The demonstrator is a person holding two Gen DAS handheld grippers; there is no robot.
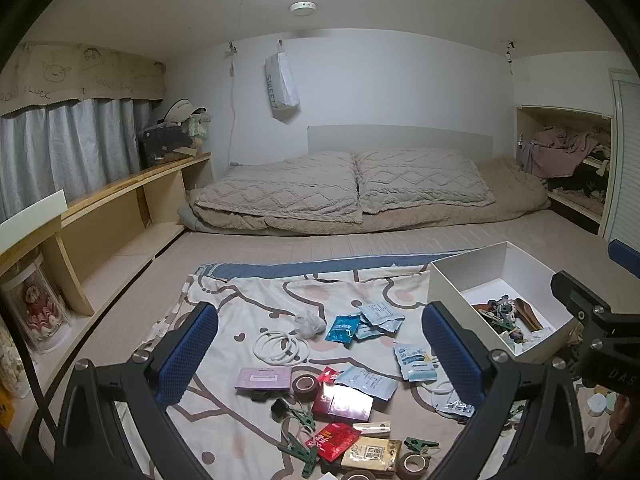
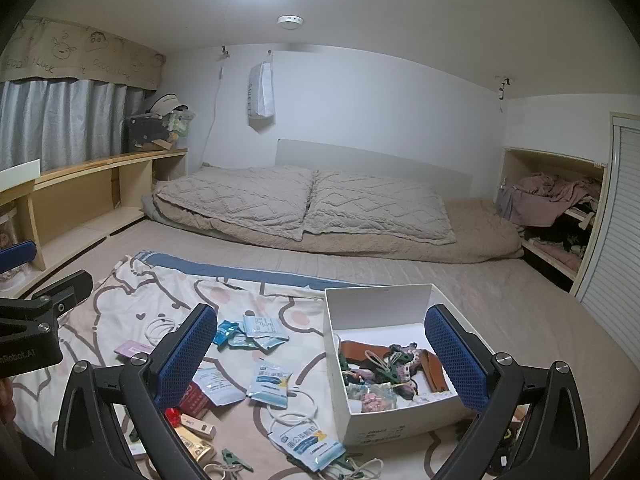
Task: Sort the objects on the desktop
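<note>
Left wrist view: my left gripper (image 1: 320, 360) hangs with its blue pads (image 1: 188, 354) spread wide apart and nothing between them, angled down over the patterned cloth (image 1: 224, 300) spread on the bed. Going left to right across that cloth, I see a bundle of white rings (image 1: 282, 347), then a pale purple card (image 1: 263, 378) just below them with a brown tape roll (image 1: 306, 385) at its right edge. Teal and light-blue sachets (image 1: 362, 322) lie in a loose heap past the rings, and nearer me are a dark red packet (image 1: 342, 402) and green clothes pegs (image 1: 298, 450). Further right, the white box (image 1: 448, 284) sits on the cloth's right side, already holding a tangle of small items; my right gripper's black frame shows at the far right edge.

In the right wrist view, my right gripper (image 2: 320, 360) is likewise fully parted and holds nothing. Its left pad sits over the scattered sachets (image 2: 250, 330), a light-blue pouch (image 2: 270, 384) lies just left of the box, and the white box (image 2: 376, 302) lies between my fingers, with the right pad over its far corner. Inside are brown straps (image 2: 362, 351) and knitted pieces, touching one another.
</note>
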